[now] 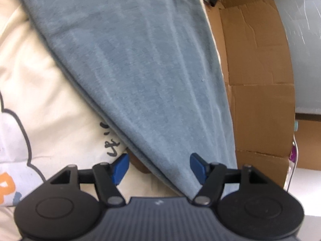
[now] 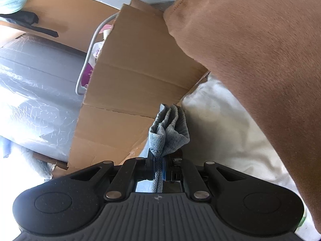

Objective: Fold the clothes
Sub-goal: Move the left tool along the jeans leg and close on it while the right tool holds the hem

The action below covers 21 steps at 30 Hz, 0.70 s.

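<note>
A blue-grey denim-like garment (image 1: 136, 64) stretches away from my left gripper (image 1: 159, 166), narrowing toward it over a cream printed bedcover (image 1: 40, 100). The left gripper is open, its blue fingertips (image 1: 120, 168) wide apart, with the cloth's narrow end running between them without being pinched. In the right wrist view my right gripper (image 2: 159, 166) is shut on a bunched fold of the same blue-grey cloth (image 2: 170, 128), which sticks up past the pads. A brown garment (image 2: 260, 60) hangs across the upper right, close over that gripper.
Flattened cardboard (image 1: 254, 70) (image 2: 130, 76) stands along the bed's edge. Behind it lies a grey plastic-wrapped roll (image 2: 30, 92) and a white wire rack (image 2: 88, 56). White bedding (image 2: 224, 132) lies under the right gripper.
</note>
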Each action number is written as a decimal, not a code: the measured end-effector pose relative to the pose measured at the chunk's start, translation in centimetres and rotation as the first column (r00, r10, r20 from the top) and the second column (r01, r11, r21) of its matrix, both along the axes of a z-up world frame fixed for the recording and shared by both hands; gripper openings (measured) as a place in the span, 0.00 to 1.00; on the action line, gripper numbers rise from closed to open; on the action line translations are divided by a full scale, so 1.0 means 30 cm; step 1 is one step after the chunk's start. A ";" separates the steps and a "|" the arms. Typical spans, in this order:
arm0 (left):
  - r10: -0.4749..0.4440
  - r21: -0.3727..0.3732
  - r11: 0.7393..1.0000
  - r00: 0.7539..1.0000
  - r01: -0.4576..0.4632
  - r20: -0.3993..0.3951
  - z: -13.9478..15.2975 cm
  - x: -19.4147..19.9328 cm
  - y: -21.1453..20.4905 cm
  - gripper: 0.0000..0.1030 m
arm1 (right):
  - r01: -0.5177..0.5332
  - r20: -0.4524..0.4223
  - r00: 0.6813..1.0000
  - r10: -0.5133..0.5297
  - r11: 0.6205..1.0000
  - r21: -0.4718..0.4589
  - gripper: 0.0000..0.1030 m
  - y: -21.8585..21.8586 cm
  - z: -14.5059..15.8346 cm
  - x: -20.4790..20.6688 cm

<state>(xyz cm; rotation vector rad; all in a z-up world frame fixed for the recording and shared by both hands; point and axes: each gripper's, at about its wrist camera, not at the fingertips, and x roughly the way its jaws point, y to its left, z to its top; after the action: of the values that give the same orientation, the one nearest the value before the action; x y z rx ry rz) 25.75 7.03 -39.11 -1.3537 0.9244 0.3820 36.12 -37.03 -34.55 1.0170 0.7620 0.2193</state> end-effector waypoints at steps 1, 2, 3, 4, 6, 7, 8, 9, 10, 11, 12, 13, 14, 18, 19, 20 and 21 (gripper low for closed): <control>0.013 -0.007 1.000 1.000 -0.012 0.003 -0.005 -0.006 0.002 0.68 | -0.002 0.001 1.000 0.002 1.000 0.000 0.05 0.012 0.002 0.001; 0.025 -0.015 1.000 1.000 -0.025 0.005 -0.010 -0.011 0.003 0.68 | -0.006 0.002 1.000 0.006 1.000 -0.003 0.05 0.019 0.002 0.010; 0.038 -0.022 0.999 0.999 -0.037 0.007 -0.015 -0.017 0.005 0.68 | -0.010 0.003 1.000 0.010 1.000 -0.006 0.05 0.026 0.001 0.020; 0.050 -0.029 0.998 0.999 -0.050 0.009 -0.020 -0.023 0.007 0.68 | -0.013 0.004 1.000 0.013 1.000 -0.009 0.05 0.033 0.001 0.030; 0.075 -0.036 0.997 0.997 -0.074 0.025 -0.039 -0.030 0.007 0.67 | -0.021 0.003 1.000 0.021 1.000 -0.011 0.05 0.044 -0.017 0.070; 0.087 -0.039 0.996 0.996 -0.086 0.033 -0.049 -0.034 0.007 0.66 | -0.025 0.002 1.000 0.025 1.000 -0.012 0.05 0.049 -0.027 0.090; 0.100 -0.042 0.994 0.994 -0.098 0.041 -0.058 -0.037 0.007 0.66 | -0.029 0.002 1.000 0.029 1.000 -0.013 0.05 0.054 -0.036 0.111; 0.112 -0.046 0.993 0.992 -0.110 0.049 -0.068 -0.041 0.007 0.66 | -0.032 0.001 0.999 0.032 0.999 -0.014 0.05 0.060 -0.045 0.132; 0.125 -0.050 0.991 0.991 -0.122 0.057 -0.077 -0.045 0.007 0.66 | -0.036 0.000 0.999 0.036 0.999 -0.015 0.05 0.065 -0.055 0.152; 0.144 -0.055 0.989 0.987 -0.140 0.068 -0.082 -0.053 0.012 0.66 | -0.039 0.001 0.999 0.039 0.999 -0.015 0.05 0.072 -0.038 0.150; 0.163 -0.062 0.986 0.983 -0.158 0.080 -0.086 -0.061 0.017 0.66 | -0.042 0.001 0.999 0.042 0.999 -0.015 0.05 0.080 -0.016 0.143; 0.172 -0.065 0.984 0.981 -0.166 0.085 -0.091 -0.066 0.022 0.66 | -0.044 0.002 0.999 0.044 0.999 -0.016 0.05 0.083 -0.013 0.148; 0.180 -0.069 0.982 0.979 -0.174 0.091 -0.096 -0.070 0.027 0.65 | -0.045 0.002 0.999 0.045 0.999 -0.018 0.05 0.086 -0.012 0.155; 0.243 -0.099 0.967 0.965 -0.233 0.095 -0.113 -0.104 0.072 0.60 | -0.047 0.001 0.999 0.047 0.999 -0.022 0.05 0.088 -0.014 0.172; 0.260 -0.105 0.963 0.961 -0.250 0.095 -0.117 -0.106 0.078 0.60 | -0.046 0.001 0.999 0.046 0.999 -0.021 0.05 0.086 -0.014 0.172; 0.276 -0.112 0.958 0.956 -0.266 0.095 -0.122 -0.108 0.085 0.60 | -0.044 0.000 0.999 0.044 0.999 -0.019 0.05 0.082 -0.015 0.172; 0.283 -0.106 0.956 0.954 -0.273 0.093 -0.105 -0.122 0.102 0.60 | -0.042 -0.002 0.999 0.042 0.999 -0.017 0.05 0.077 -0.016 0.173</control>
<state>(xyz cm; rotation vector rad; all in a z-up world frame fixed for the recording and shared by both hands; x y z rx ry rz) 22.09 10.08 -42.27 -1.5805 0.6687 0.4809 41.30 -34.71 -35.03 0.9856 0.7856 0.2477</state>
